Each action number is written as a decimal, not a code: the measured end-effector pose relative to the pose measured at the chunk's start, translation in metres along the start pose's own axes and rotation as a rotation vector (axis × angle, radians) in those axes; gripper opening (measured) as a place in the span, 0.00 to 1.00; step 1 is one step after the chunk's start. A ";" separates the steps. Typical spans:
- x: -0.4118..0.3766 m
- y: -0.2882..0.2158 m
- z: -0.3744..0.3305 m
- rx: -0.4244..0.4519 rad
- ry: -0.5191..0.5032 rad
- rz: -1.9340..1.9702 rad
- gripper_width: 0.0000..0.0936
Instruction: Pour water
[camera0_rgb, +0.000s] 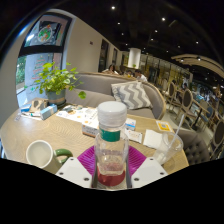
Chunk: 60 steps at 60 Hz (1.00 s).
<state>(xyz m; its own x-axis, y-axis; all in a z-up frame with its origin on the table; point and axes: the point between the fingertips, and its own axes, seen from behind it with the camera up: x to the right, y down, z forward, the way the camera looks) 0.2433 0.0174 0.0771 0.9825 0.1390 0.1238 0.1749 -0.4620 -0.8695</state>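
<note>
No pouring yet, I judge: my bottle (111, 145) is upright, cap on, reddish liquid low inside. A white cup (40, 152) waits on the table (30, 125) at nine o'clock of it. My claw (112, 163) is clamped on the bottle, both pads (88, 160) pressing its sides.

Setting: we record a lounge or café-style seating area. Beyond the fingers: wooden table (40, 128), grey sofa (120, 88) with zigzag cushion (131, 95), potted plant (55, 80), framed picture (48, 31), recessed ceiling lights (113, 8).
</note>
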 end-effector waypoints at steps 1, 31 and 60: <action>0.001 0.004 0.002 -0.002 -0.002 0.006 0.41; -0.003 0.063 0.003 -0.097 -0.011 0.135 0.93; -0.031 -0.019 -0.219 -0.192 0.146 0.113 0.92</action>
<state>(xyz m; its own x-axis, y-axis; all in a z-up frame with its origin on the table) 0.2238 -0.1696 0.1950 0.9929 -0.0442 0.1108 0.0588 -0.6267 -0.7770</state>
